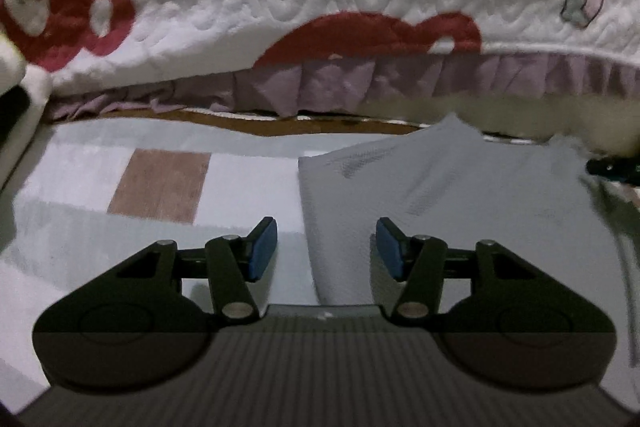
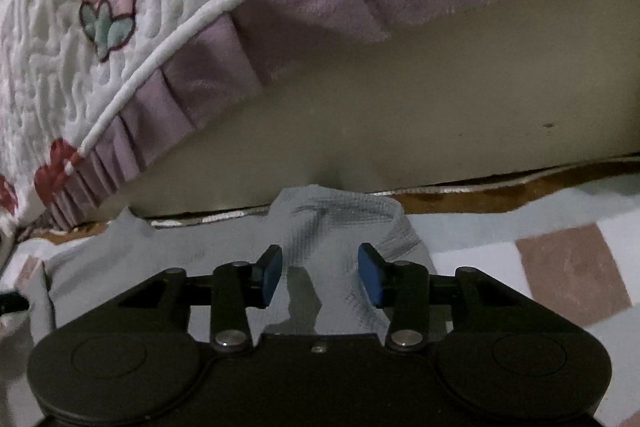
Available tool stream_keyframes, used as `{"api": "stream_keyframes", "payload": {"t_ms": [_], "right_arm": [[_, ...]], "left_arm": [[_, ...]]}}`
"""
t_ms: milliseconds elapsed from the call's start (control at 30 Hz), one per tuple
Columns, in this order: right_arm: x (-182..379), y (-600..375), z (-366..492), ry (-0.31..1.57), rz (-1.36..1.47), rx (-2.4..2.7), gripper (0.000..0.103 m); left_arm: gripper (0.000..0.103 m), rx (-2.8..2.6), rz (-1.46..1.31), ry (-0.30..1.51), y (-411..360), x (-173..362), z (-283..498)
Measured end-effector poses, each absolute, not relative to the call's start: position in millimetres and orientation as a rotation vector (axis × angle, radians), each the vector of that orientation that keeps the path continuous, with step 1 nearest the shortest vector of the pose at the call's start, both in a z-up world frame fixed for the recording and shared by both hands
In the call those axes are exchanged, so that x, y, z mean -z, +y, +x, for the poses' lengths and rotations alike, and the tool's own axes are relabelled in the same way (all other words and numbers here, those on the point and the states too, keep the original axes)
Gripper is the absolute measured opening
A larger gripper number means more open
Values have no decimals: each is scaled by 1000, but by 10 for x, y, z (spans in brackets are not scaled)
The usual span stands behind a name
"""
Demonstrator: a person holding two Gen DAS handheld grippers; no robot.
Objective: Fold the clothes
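While both jaws stand apart, my right hand-held gripper (image 2: 318,273) has the grey cloth (image 2: 340,227) bunched between them, my left hand-held gripper (image 1: 326,251) has its edge; each should bite one layer only.

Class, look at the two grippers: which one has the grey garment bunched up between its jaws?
The right gripper: a raised fold of the grey garment sits between its jaws. The left gripper only straddles the garment's flat edge.

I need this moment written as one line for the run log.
task: fold clothes | left gripper: open, at grey cloth edge | right gripper: open, cloth fold between fingers | surface: checked mat
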State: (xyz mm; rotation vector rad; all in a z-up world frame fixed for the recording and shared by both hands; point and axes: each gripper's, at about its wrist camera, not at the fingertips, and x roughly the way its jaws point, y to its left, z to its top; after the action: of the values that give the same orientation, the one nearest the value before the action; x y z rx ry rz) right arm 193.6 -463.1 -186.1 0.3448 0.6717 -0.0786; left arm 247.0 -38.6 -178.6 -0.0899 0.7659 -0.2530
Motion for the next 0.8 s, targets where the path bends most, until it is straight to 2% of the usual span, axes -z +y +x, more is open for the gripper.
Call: {"api": "stream_keyframes", "payload": {"t_ms": [100, 133, 200, 267, 400, 433, 467, 500, 600, 767, 800], "right_arm": [[1735, -4398, 1739, 621, 410, -10, 49], [1738, -4294, 1678, 637, 455, -67, 50], [1797, -4039, 1567, 705, 505, -178, 58], [1898, -3747, 1461, 796, 523, -286, 58], [1984, -3274, 1353, 818, 408, -375, 60], [1982, -3182, 1343, 800, 365, -388, 55], [1965, -3108, 1358, 807, 305, -418, 5], [1945, -3042, 1372, 811, 250, -438, 3], [1846, -2965, 1395, 783, 148, -329, 3], [1865, -3095, 1427, 811, 197, -279, 4], [1892, -3109, 1443, 820, 218, -278, 4]], "left_arm": [[56, 260, -72, 766, -307, 1722, 2242], [56, 259, -66, 773, -270, 1710, 2172], [56, 279, -70, 800, -177, 1694, 2018], [56, 333, -92, 834, -53, 1686, 1844], [57, 427, -49, 870, 95, 1708, 1500], [57, 435, -18, 873, 93, 1718, 1435], [57, 435, 18, 873, 79, 1732, 1387], [57, 433, 50, 874, 65, 1747, 1346], [57, 403, 123, 903, 16, 1817, 1286], [54, 385, 135, 934, -2, 1915, 1227], [40, 373, 133, 921, 4, 1917, 1215]]}}
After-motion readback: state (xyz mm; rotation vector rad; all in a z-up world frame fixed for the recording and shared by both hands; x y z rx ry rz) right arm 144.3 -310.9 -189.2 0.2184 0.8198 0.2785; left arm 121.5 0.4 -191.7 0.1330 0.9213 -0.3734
